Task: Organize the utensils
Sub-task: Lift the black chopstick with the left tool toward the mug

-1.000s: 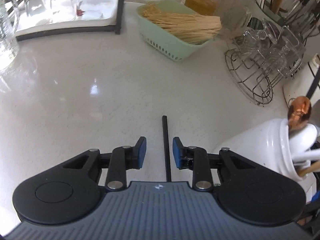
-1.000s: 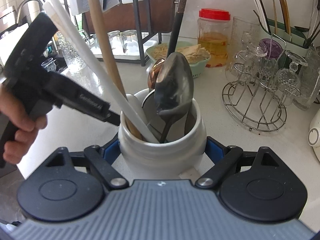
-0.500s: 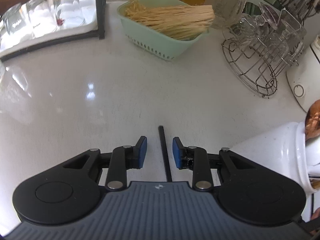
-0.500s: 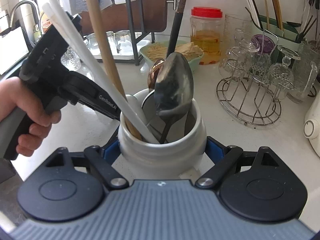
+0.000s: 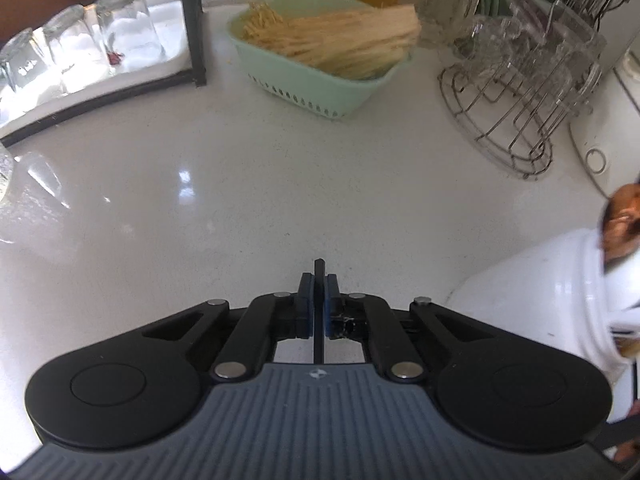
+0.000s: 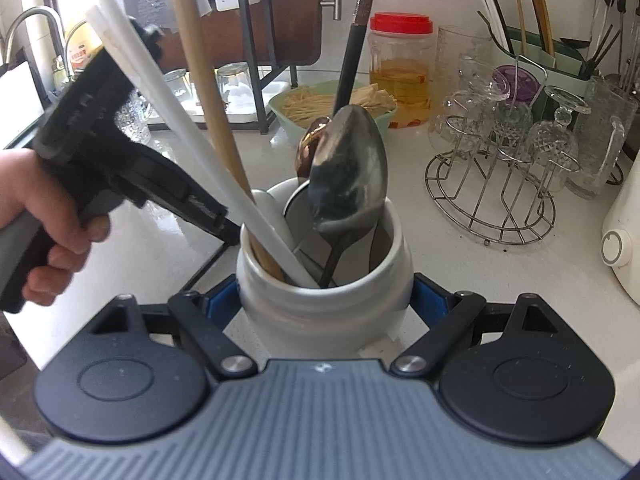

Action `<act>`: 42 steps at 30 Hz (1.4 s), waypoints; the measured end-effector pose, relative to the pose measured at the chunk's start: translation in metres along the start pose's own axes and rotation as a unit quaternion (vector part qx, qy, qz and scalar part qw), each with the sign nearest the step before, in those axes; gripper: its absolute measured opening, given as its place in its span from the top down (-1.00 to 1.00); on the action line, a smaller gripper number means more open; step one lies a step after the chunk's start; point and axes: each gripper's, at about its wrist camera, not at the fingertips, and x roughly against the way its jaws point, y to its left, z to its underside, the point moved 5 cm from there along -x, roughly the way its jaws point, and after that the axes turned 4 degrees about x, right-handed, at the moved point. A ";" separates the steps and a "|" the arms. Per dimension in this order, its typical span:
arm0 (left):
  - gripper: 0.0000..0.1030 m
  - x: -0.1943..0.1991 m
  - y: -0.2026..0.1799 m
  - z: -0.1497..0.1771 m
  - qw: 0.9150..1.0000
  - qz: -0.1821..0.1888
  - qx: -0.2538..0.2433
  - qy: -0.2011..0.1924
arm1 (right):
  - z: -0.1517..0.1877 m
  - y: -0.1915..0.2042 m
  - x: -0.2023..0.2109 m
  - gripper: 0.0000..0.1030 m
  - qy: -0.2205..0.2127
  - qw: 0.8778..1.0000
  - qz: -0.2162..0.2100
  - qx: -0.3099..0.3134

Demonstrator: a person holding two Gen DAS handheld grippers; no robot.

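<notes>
My left gripper (image 5: 319,278) is shut on a thin black chopstick (image 5: 319,268) that lies on the white counter; the stick's tip pokes out just past the pads. My right gripper (image 6: 325,300) is shut on a white ceramic utensil jar (image 6: 324,312), blue pads on both sides. The jar holds a silver spoon (image 6: 350,176), a copper spoon (image 6: 310,148), a black chopstick (image 6: 354,56), a wooden handle (image 6: 208,92) and white handles (image 6: 180,108). The jar also shows in the left wrist view (image 5: 552,292) at the right. The left gripper body (image 6: 116,160) sits left of the jar.
A mint green basket of wooden sticks (image 5: 328,56) stands at the back, a wire rack with glasses (image 5: 520,92) to its right, and a tray of upturned glasses (image 5: 80,60) at back left. A red-lidded jar (image 6: 400,68) and a chopstick caddy (image 6: 532,52) stand behind.
My left gripper has closed on the black chopstick, which stood loose between open pads before. The left gripper has also shifted towards the back. The right gripper still holds the jar.
</notes>
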 end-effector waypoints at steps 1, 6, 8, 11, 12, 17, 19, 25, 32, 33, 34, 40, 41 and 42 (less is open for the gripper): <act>0.90 0.006 0.001 0.000 1.000 0.001 0.001 -0.006 | -0.001 0.000 0.000 -0.76 0.001 1.000 0.002 -0.002; 0.90 0.041 0.011 -0.007 0.999 0.021 0.021 -0.037 | -0.004 0.005 -0.004 -0.76 0.004 1.000 0.008 -0.001; 0.90 0.057 0.017 -0.008 0.998 0.031 0.029 -0.051 | -0.007 0.007 -0.006 -0.76 0.006 1.000 0.012 -0.006; 0.90 0.079 0.022 -0.008 0.996 0.044 0.041 -0.069 | -0.009 0.008 -0.009 -0.76 0.005 1.000 0.019 -0.020; 0.90 0.087 0.024 -0.007 0.995 0.048 0.046 -0.075 | -0.010 0.009 -0.009 -0.76 0.004 0.999 0.025 -0.025; 0.90 0.119 0.030 0.001 0.990 0.066 0.065 -0.105 | -0.014 0.010 -0.014 -0.76 -0.003 0.998 0.044 -0.041; 0.90 0.131 0.029 0.004 0.988 0.069 0.068 -0.118 | -0.015 0.010 -0.015 -0.76 -0.002 0.998 0.045 -0.041; 0.90 0.167 0.024 0.012 0.980 0.083 0.090 -0.158 | -0.016 0.009 -0.015 -0.76 0.001 0.999 0.038 -0.031; 0.90 0.193 0.019 0.013 0.976 0.088 0.084 -0.180 | -0.017 0.009 -0.016 -0.76 0.002 0.999 0.037 -0.033; 0.90 0.195 0.018 0.013 0.976 0.087 0.082 -0.181 | -0.017 0.009 -0.017 -0.76 0.002 0.999 0.037 -0.032; 0.90 0.196 0.017 0.013 0.976 0.088 0.081 -0.182 | -0.017 0.009 -0.017 -0.76 0.002 0.999 0.037 -0.033; 0.91 0.208 0.009 0.010 0.977 0.092 0.054 -0.186 | -0.016 0.009 -0.016 -0.76 0.000 0.999 0.037 -0.033; 0.91 0.209 0.007 0.009 0.977 0.089 0.049 -0.188 | -0.016 0.009 -0.016 -0.76 0.000 0.999 0.036 -0.033; 0.91 0.211 0.005 0.008 0.977 0.090 0.047 -0.189 | -0.016 0.008 -0.016 -0.76 -0.001 0.999 0.036 -0.033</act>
